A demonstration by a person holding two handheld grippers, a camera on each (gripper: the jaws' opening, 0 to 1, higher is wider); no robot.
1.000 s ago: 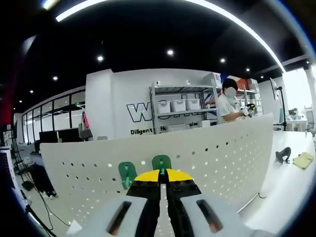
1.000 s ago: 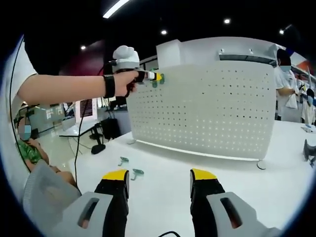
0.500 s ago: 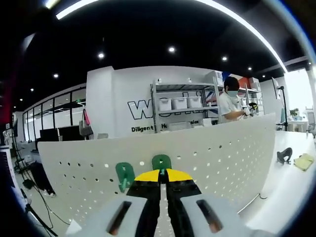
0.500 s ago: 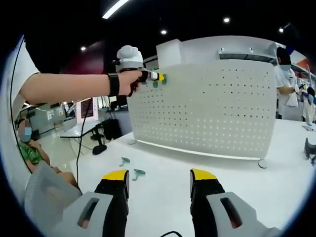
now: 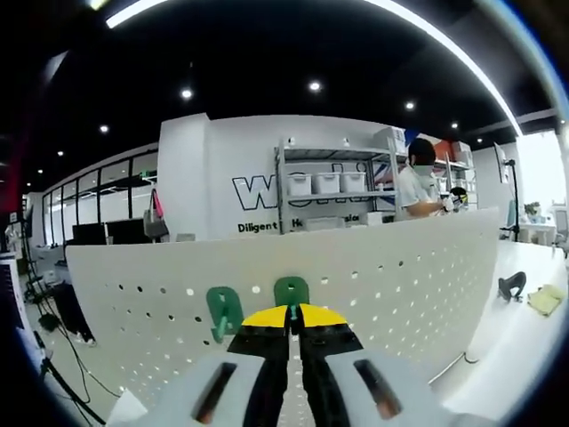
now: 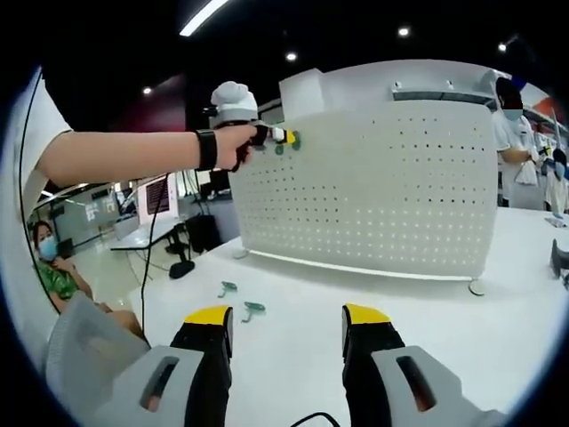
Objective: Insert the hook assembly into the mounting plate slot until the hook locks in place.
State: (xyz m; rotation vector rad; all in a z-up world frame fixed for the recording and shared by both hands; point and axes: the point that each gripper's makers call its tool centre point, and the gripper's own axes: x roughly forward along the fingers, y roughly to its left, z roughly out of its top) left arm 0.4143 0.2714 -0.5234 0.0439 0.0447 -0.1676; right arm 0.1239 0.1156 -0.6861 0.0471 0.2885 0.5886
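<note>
Pinching a green hook (image 5: pixel 291 291) between its pressed-together yellow-tipped fingers (image 5: pixel 267 318), my left gripper (image 5: pixel 289 318) holds it against the upper edge of the white board with holes (image 5: pixel 400 276). Just beside it, a second green hook (image 5: pixel 224 309) already sits on the board. In the right gripper view I see the same spot from far: the left gripper (image 6: pixel 286 137) at the board's top corner (image 6: pixel 373 187), held by a hand (image 6: pixel 233 147).

My right gripper (image 6: pixel 289 318) hovers low above the white table (image 6: pixel 427 307), fingers (image 6: pixel 210 317) spread, nothing between them. Two more green hooks (image 6: pixel 242 298) lie on the table, near the board.

I judge one hook is mounted, one is at the slot but I cannot tell if it is locked, and two remain.

On the far wall I can read only "Diligent" (image 5: pixel 257 227) and some large letters partly hidden by shelves.
</note>
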